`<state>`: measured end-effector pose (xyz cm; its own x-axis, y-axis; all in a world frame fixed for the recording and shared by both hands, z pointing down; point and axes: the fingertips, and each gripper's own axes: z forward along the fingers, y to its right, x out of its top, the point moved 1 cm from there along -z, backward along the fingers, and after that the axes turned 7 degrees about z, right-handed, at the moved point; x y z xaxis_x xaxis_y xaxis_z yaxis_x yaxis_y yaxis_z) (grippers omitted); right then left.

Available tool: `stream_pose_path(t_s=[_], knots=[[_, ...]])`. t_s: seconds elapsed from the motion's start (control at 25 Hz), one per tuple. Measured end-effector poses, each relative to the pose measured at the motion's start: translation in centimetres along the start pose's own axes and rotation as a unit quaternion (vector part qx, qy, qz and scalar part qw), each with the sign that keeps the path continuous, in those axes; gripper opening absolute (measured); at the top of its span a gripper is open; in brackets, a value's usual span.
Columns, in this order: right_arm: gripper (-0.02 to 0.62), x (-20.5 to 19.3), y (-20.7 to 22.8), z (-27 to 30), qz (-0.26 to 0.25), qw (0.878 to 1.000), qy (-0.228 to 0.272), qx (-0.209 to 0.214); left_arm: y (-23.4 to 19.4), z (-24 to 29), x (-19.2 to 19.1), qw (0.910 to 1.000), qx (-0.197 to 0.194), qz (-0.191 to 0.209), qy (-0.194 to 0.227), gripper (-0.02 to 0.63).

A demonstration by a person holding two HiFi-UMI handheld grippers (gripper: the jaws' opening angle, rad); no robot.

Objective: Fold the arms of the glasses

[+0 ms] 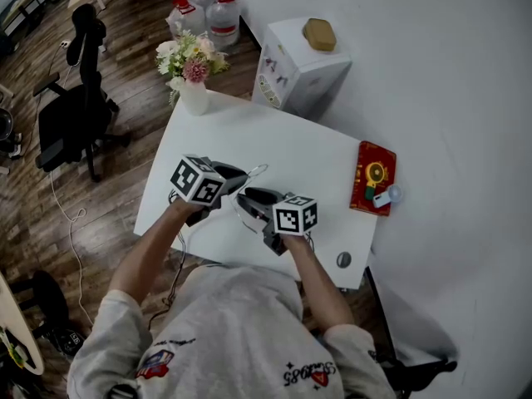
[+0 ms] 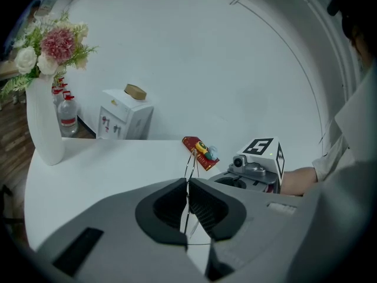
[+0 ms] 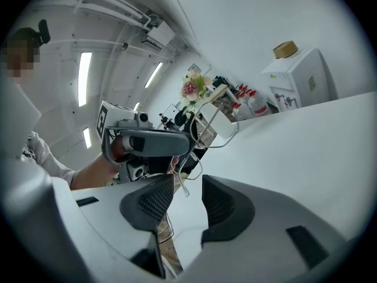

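Note:
The glasses (image 1: 256, 171) are thin wire-framed ones, held just above the white table (image 1: 316, 152). My left gripper (image 2: 188, 184) is shut on the wire frame (image 2: 189, 165), which rises out from between its pads. In the head view the left gripper (image 1: 235, 178) and right gripper (image 1: 249, 198) meet over the table's near-left part. In the right gripper view my right gripper (image 3: 187, 184) stands open. The curved tip of one glasses arm (image 3: 180, 181) hangs in the gap, close to the left pad and not pressed. A lens (image 3: 227, 128) shows beyond it.
A white vase of flowers (image 1: 193, 73) stands at the table's far left corner. A red card with a small toy (image 1: 374, 177) lies at the right edge, and a small round grey thing (image 1: 343, 259) near the front right. A white cabinet (image 1: 299, 61) and an office chair (image 1: 75, 115) stand beyond.

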<state>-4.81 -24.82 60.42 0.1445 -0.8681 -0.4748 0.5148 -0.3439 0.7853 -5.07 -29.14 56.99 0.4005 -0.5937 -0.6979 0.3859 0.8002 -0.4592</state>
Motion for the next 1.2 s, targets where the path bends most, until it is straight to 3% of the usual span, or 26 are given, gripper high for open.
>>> stream_pose_path(t_s=[0.2,0.44,0.72,0.96,1.2], knots=[[0.123,0.9,0.4,-3.4,0.006,0.998,0.068,-0.006,-1.4,-0.8,0.6,0.9994,0.026,-0.008,0.019,0.015],[0.106,-0.1,0.3,-5.8,0.016,0.994,0.107,-0.016,-3.7,-1.6,1.6,0.9978,0.058,-0.017,0.030,0.015],[0.099,-2.7,-0.4,-4.9,0.066,0.992,0.110,0.012,-5.6,-2.8,3.5,0.9937,0.091,-0.033,0.057,0.015],[0.084,-1.6,-0.5,-4.0,0.124,0.980,0.152,0.024,-6.6,-3.8,3.9,0.9899,0.117,-0.037,0.071,0.014],[0.080,-2.1,-1.0,-2.7,0.121,0.983,0.131,0.036,-7.3,-4.6,3.7,0.9874,0.126,-0.048,0.083,0.014]])
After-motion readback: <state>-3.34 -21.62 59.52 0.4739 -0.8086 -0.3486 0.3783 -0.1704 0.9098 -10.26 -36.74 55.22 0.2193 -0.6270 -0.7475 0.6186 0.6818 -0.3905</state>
